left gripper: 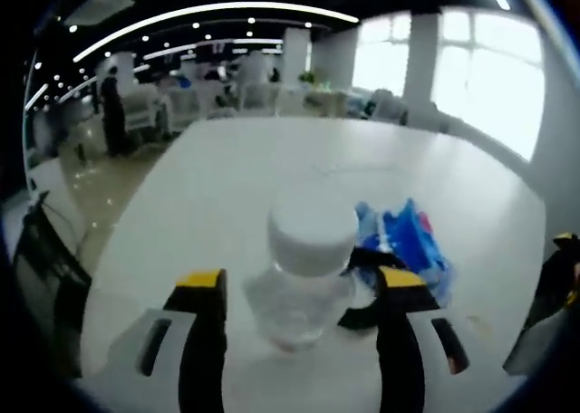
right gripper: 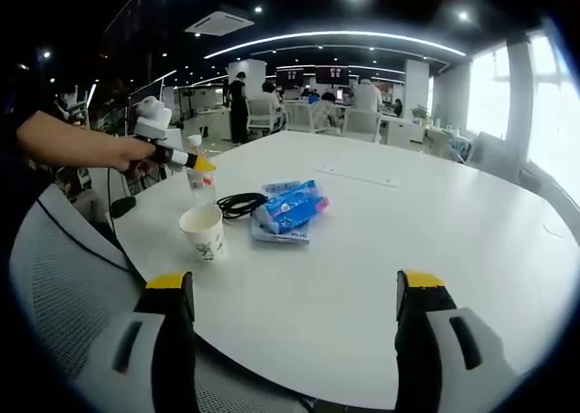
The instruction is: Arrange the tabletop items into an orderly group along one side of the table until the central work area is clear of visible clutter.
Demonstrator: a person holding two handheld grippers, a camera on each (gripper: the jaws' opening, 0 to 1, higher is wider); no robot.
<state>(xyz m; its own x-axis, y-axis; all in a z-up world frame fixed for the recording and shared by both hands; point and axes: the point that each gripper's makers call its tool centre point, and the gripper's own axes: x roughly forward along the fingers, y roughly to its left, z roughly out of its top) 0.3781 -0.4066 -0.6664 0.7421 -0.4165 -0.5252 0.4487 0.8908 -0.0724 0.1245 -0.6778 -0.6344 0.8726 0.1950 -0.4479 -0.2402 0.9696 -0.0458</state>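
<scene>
Left gripper view: the left gripper [left gripper: 304,291] rises from the bottom of the frame with its yellow-tipped jaws spread wide, one on each side of a clear plastic bottle [left gripper: 304,282] with a white cap [left gripper: 313,232]. The bottle stands upright on the white table [left gripper: 272,159] at lower centre; a gap shows between it and each jaw, so neither pad touches it. Just right of the bottle and behind the right jaw lie a blue packet [left gripper: 408,236] and part of a black cable [left gripper: 362,315].

Right gripper view: the right gripper [right gripper: 294,291] stands at the bottom of the frame, its two jaws set far apart and holding nothing, over the near edge of the table [right gripper: 408,214]. At left centre a paper cup [right gripper: 203,232] stands upright. Behind it, at upper left, the bottle [right gripper: 200,183] stands by the table's edge, and the left gripper [right gripper: 186,159], held in a person's hand [right gripper: 131,150], reaches in from the left with its yellow tip at the bottle's top. The coiled black cable [right gripper: 237,203] lies just right of the bottle, touching the blue packets [right gripper: 288,209], which rest right of the cup. A grey mesh chair back [right gripper: 63,286] fills the lower left.
</scene>
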